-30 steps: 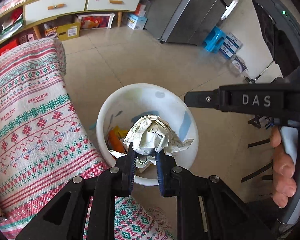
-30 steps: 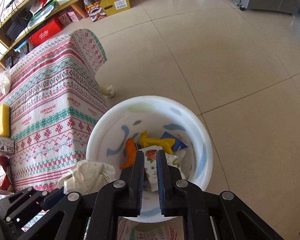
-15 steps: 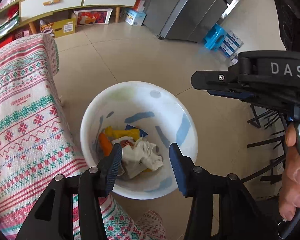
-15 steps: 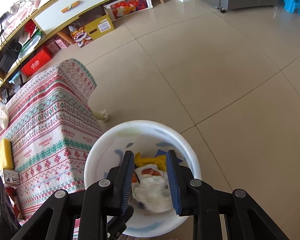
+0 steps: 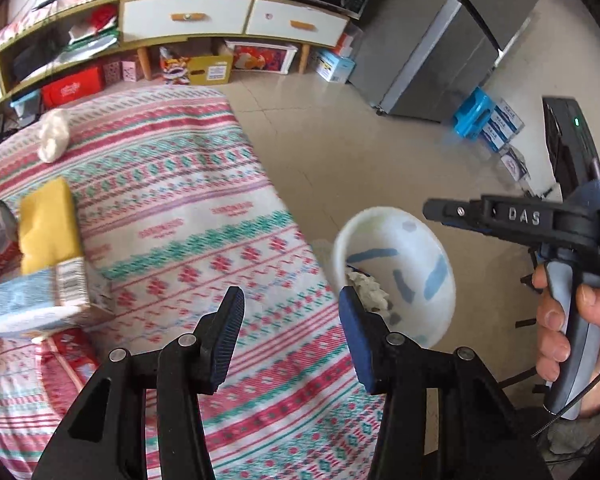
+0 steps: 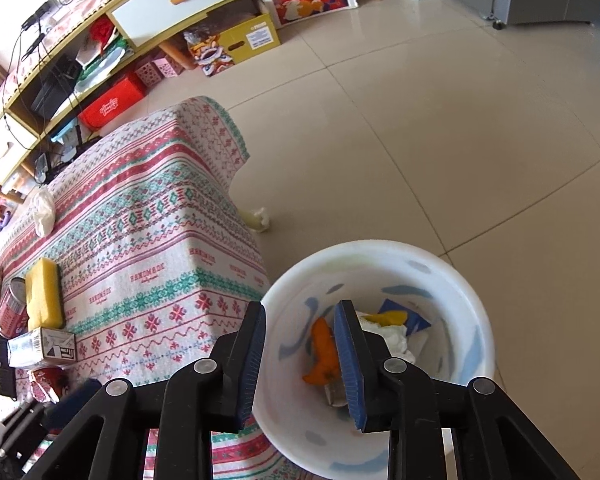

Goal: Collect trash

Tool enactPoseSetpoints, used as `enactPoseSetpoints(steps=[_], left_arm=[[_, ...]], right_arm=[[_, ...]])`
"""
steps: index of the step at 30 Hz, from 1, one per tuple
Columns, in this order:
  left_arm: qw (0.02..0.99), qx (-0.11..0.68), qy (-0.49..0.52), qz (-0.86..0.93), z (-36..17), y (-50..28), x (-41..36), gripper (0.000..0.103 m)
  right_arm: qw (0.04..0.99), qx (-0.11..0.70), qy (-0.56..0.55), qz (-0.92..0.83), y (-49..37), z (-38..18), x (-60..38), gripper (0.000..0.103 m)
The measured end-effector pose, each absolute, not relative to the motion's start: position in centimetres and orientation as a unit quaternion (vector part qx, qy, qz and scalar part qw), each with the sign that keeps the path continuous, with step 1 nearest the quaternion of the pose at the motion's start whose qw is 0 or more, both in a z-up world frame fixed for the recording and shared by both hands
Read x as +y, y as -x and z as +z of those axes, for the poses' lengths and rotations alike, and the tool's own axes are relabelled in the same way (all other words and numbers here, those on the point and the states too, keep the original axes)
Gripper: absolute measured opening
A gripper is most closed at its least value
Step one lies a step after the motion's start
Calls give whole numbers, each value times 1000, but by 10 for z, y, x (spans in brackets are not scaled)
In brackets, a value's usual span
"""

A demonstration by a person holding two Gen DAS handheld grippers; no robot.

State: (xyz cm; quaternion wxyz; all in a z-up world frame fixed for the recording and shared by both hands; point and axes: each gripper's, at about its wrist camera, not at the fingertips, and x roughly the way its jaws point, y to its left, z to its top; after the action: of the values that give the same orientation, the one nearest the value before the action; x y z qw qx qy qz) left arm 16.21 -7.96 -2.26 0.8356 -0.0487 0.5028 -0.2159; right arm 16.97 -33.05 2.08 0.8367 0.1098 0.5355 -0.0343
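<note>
A white bin (image 6: 480, 320) with blue marks stands on the floor beside the patterned table (image 6: 140, 240); it also shows in the left wrist view (image 5: 444, 264). It holds crumpled white paper (image 6: 392, 336), an orange wrapper (image 6: 322, 348) and yellow and blue scraps. My right gripper (image 6: 300, 332) is open and empty above the bin's left rim. My left gripper (image 5: 290, 312) is open and empty over the tablecloth (image 5: 180, 208). A crumpled white wad (image 5: 52, 136) lies at the table's far end. A small paper wad (image 6: 260, 220) lies on the floor.
On the table's left stand a yellow sponge (image 5: 48, 224), a carton (image 5: 32, 300), a red can (image 6: 10, 308) and red packets (image 5: 72, 356). A low cabinet (image 5: 220, 20) with boxes underneath lines the far wall. A grey fridge (image 5: 452, 52) and blue stool (image 5: 472, 112) stand right.
My left gripper let the crumpled paper fall into the bin, opened wide and swung left over the table. My right gripper opened and pulled back above the bin.
</note>
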Motion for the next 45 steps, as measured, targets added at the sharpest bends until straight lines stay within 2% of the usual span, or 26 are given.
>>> enactPoseSetpoints(steps=[3, 7, 12, 17, 26, 27, 28, 29, 30, 37, 45], left_arm=[[848, 497, 58, -173, -13, -176, -33, 53], [859, 496, 65, -111, -5, -198, 27, 62], [868, 485, 95, -52, 6, -241, 77, 69], [855, 506, 113, -34, -14, -298, 90, 70], [839, 536, 97, 9, -62, -369, 69, 69], [841, 533, 91, 17, -64, -375, 68, 68], [841, 533, 84, 28, -66, -381, 68, 62], [838, 538, 80, 33, -71, -386, 68, 51], [831, 548, 88, 28, -76, -389, 69, 24], [840, 527, 126, -7, -51, -362, 84, 20], [870, 481, 104, -45, 19, -263, 120, 20]], right_arm=[[834, 541, -106, -14, -175, 17, -314, 35], [833, 546, -92, -3, -181, 12, -298, 40], [828, 554, -91, 15, -190, 4, -275, 41], [821, 561, -94, 61, -196, -1, -240, 41], [813, 573, -68, 77, -219, -2, -195, 41], [813, 573, -67, 78, -220, -2, -193, 41], [813, 573, -66, 82, -221, -3, -190, 42], [812, 575, -64, 84, -221, -6, -189, 43], [810, 578, -62, 84, -222, -8, -187, 43], [803, 587, -49, 96, -235, -26, -168, 43], [795, 580, -67, 161, -250, -44, -120, 45]])
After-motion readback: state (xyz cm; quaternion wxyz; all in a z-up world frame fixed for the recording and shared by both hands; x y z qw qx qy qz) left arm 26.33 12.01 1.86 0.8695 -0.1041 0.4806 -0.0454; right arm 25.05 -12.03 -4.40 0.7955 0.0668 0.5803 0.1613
